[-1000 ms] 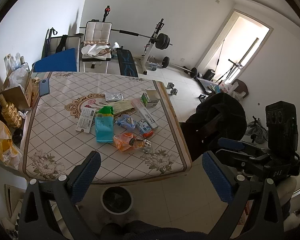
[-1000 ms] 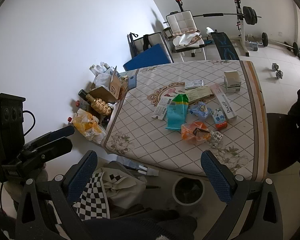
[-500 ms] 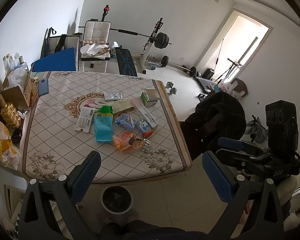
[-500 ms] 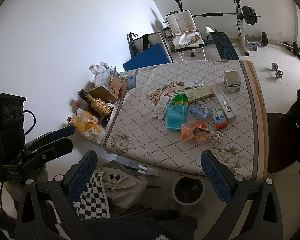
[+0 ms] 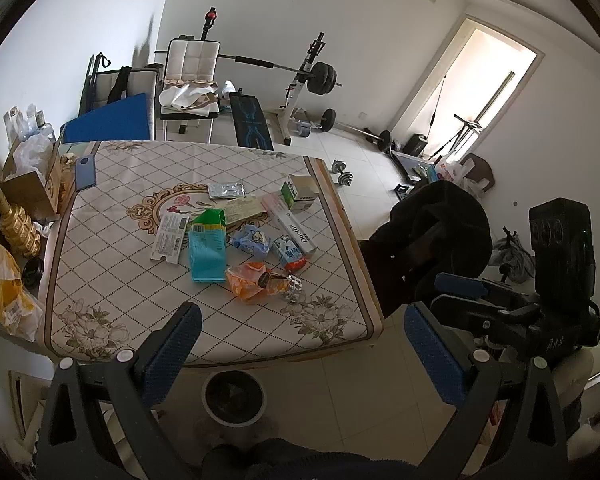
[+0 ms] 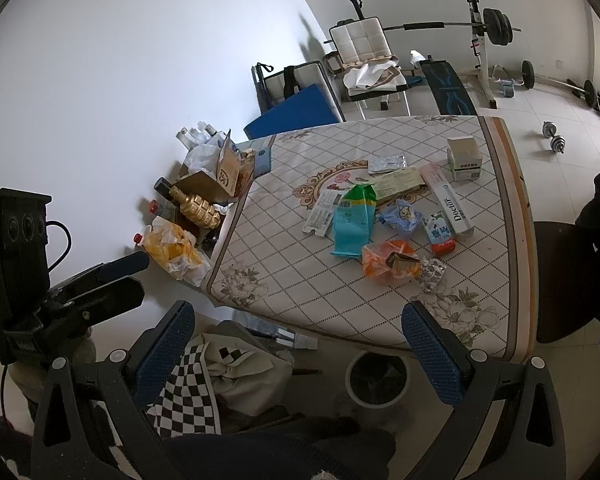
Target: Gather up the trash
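Trash lies in a loose pile on the patterned table: an orange wrapper, a teal pouch, a blue wrapper, a long white box, a small carton and a blister pack. The same pile shows in the right wrist view, with the orange wrapper nearest. A small bin stands on the floor by the table's near edge; it also shows in the right wrist view. My left gripper and right gripper are open and empty, held back from the table.
A black chair with dark clothing stands at the table's right side. Boxes, a gold bottle and a yellow bag crowd the table's left side. A checkered bag lies on the floor. A weight bench stands behind.
Both views have barely shifted; the table has drifted slightly in the left wrist view. Nothing was taken hold of or let go.
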Tool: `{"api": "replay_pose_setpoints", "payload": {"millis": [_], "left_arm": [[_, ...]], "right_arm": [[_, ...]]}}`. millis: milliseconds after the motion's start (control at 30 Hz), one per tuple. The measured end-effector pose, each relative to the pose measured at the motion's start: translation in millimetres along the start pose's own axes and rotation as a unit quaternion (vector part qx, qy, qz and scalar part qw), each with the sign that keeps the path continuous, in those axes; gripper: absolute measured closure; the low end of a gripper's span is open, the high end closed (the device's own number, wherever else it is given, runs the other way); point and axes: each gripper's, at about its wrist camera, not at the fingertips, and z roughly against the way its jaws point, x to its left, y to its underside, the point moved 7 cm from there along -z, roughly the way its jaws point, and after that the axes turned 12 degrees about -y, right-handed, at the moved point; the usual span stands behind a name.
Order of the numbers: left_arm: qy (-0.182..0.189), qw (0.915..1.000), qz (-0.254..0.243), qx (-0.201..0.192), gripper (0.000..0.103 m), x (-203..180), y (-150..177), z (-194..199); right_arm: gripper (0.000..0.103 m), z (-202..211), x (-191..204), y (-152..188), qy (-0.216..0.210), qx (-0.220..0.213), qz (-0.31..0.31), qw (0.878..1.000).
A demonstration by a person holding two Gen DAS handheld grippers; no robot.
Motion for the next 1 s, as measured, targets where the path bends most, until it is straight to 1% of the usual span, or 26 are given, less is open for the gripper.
{"api": "replay_pose_setpoints", "payload": {"millis": [300,333,367,433,500,533,567,600,633,667,700,733,767,800,833,867,900,933,967,1000], "left_arm": [[0.010,0.9999,-0.007,0.006,0.000,1.7,1.3,-8.0],[0.012,0.9999,-0.008,0.007,0.000,3.2,1.0,-9.1],[0.014,0.9998,-0.007,0.010,0.000,6.5,-0.2,-11.0],[0.017,0.9997,-0.007,0.015,0.000,11.5,-2.1,-16.0],[0.008,0.9997,-0.006,0.021,0.000,18.9,-5.4,-23.8],[-0.011,0.9996,-0.009,0.023,0.000,24.9,-7.5,-33.5],[-0.031,0.9991,-0.012,0.026,0.000,31.5,-11.5,-42.8],[-0.062,0.9975,-0.016,0.029,0.000,39.3,-13.4,-56.6],[-0.083,0.9959,-0.020,0.030,0.000,45.5,-15.1,-66.6],[-0.109,0.9932,-0.023,0.032,0.000,54.2,-17.8,-84.2],[-0.130,0.9905,-0.024,0.037,0.000,61.6,-19.4,-99.7],[-0.154,0.9867,-0.024,0.047,0.000,69.2,-20.3,-117.9],[-0.173,0.9827,-0.022,0.062,0.000,77.3,-20.3,-141.3],[-0.182,0.9801,-0.018,0.076,0.000,82.8,-20.4,-160.1],[-0.190,0.9774,-0.011,0.092,0.000,87.8,-19.8,-179.6],[-0.192,0.9753,-0.001,0.110,0.000,93.3,-18.3,-203.7],[-0.192,0.9738,0.005,0.122,0.000,96.4,-17.6,-221.3],[-0.193,0.9711,0.014,0.140,0.000,99.9,-17.7,-248.1],[-0.196,0.9682,0.018,0.154,0.000,101.5,-18.5,-267.2],[-0.198,0.9652,0.021,0.169,0.000,102.5,-18.2,-286.4]], "right_arm": [[0.000,-3.4,-1.9,-3.9,0.010,-0.001,-0.001,1.000],[0.000,-4.6,-2.4,-4.8,0.013,0.000,-0.002,1.000],[0.000,-4.0,-3.3,-5.1,0.027,0.001,0.007,1.000],[0.000,-8.6,-3.0,-7.7,0.032,0.001,-0.001,1.000],[0.000,-14.8,-7.7,-11.0,0.049,0.002,-0.018,0.999],[0.000,-17.0,-14.7,-11.5,0.077,0.004,-0.024,0.997],[0.000,-20.3,-19.9,-11.6,0.087,0.006,-0.036,0.996],[0.000,-23.9,-27.4,-12.8,0.095,0.003,-0.047,0.994],[0.000,-29.5,-38.8,-14.1,0.106,0.001,-0.061,0.992],[0.000,-36.2,-48.1,-20.4,0.097,-0.019,-0.069,0.993],[0.000,-41.0,-58.7,-23.4,0.106,-0.022,-0.076,0.991],[0.000,-48.6,-72.7,-27.2,0.111,-0.027,-0.088,0.990],[0.000,-58.1,-94.8,-33.5,0.123,-0.032,-0.100,0.987],[0.000,-65.9,-112.3,-36.5,0.133,-0.027,-0.110,0.985],[0.000,-78.4,-127.7,-38.3,0.132,-0.020,-0.126,0.983],[0.000,-94.2,-152.7,-40.1,0.148,-0.003,-0.141,0.979],[0.000,-104.4,-172.6,-43.9,0.162,0.006,-0.145,0.976],[0.000,-115.9,-189.2,-44.5,0.171,0.018,-0.151,0.974],[0.000,-124.7,-215.9,-51.0,0.192,0.028,-0.150,0.970],[0.000,-134.6,-234.9,-57.7,0.196,0.033,-0.150,0.968]]}}
